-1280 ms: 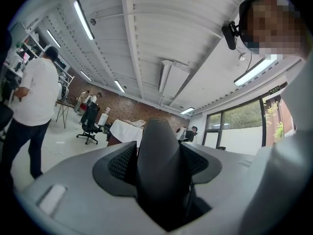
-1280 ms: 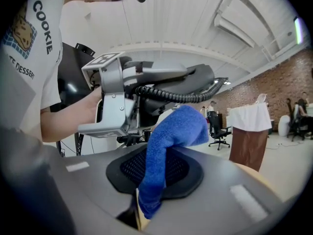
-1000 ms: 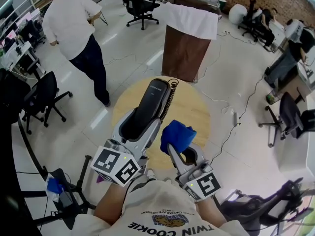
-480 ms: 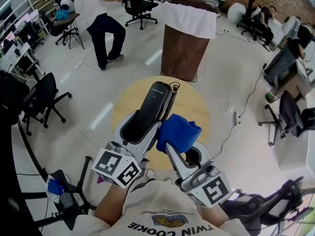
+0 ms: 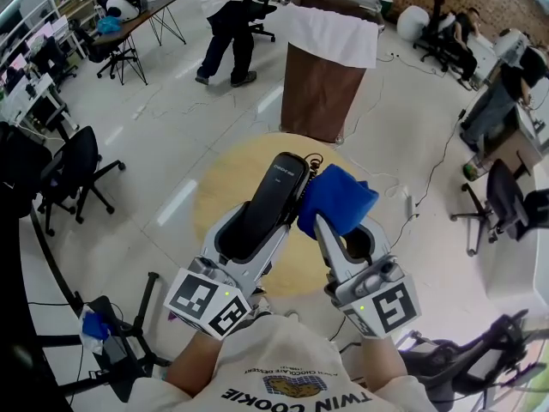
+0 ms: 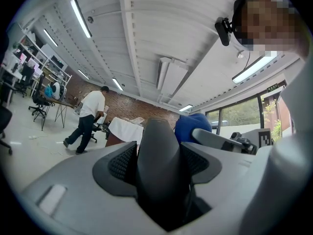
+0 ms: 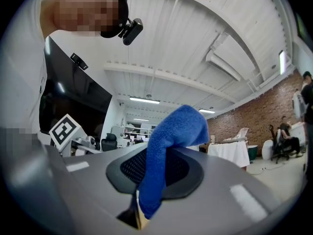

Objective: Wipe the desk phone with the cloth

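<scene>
Clamping one black handset (image 5: 279,187) between the fingers (image 6: 122,163) of the left gripper (image 5: 256,226), spread wide and pressed against both its flanks. Pinching one blue cloth (image 5: 339,197) between the fingers (image 7: 183,170) of the right gripper (image 5: 347,227), closed tight on a lower fold, with the rest bunched above the tips just to the right of the handset's upper end. Counting two grippers, one handset, one cloth and one coiled cord (image 5: 310,160). Losing the handset's lower end down in the throat of the left gripper, and most of the cord behind the handset's top and the cloth. Unable to tell whether cloth and handset touch or merely stand side by side. Seeing of the handset a long, smooth, slightly curved black body with small pale print near its upper end, too small to read, pointing up and away from the person. Seeing of the cloth a bright blue, nubbly fabric, drooping over to one side in the right gripper view. Underneath the handset in the head view, finding one round pale-wood tabletop (image 5: 227,178). Beyond the handset, finding one brown stand draped in white (image 5: 326,75). Farther beyond the handset and to its left, catching one person walking (image 5: 221,24), cut off at the head view's top edge.
</scene>
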Demonstrator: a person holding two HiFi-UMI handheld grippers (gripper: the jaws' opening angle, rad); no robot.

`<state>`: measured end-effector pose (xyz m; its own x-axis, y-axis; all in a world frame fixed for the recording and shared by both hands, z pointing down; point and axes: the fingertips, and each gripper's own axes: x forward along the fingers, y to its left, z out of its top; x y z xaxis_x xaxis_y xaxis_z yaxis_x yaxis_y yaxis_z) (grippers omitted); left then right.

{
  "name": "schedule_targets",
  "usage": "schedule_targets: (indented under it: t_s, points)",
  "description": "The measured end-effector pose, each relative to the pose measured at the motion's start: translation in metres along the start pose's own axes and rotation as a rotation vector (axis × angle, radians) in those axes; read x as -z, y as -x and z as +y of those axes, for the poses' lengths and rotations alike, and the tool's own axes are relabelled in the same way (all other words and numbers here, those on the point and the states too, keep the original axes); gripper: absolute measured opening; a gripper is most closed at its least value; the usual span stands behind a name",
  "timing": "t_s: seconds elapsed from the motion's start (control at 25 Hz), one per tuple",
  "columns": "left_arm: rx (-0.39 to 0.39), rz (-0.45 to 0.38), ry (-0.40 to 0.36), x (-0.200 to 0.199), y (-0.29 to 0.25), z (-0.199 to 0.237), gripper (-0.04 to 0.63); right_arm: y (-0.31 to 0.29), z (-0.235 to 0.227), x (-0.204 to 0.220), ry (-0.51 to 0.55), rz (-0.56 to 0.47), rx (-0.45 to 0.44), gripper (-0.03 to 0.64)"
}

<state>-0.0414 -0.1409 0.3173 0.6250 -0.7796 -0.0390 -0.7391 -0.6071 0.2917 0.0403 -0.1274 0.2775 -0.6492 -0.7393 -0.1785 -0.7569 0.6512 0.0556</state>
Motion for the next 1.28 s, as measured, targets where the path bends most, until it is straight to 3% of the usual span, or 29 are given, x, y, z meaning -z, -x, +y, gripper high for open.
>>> schedule_targets:
  t_s: [0.44, 0.76, 1.28]
  points:
    - [0.035, 0.007, -0.030, 0.001, 0.001, -0.017, 0.270, -0.005, -0.052, -0.025, 0.069, -0.017, 0.093, 0.060]
    - [0.044, 0.013, -0.060, 0.002, 0.002, -0.026, 0.270, -0.010, -0.071, -0.041, 0.114, -0.008, 0.110, 0.060]
    - [0.047, 0.028, -0.154, 0.010, 0.004, -0.042, 0.270, -0.060, -0.073, -0.051, 0.124, 0.060, -0.019, 0.060]
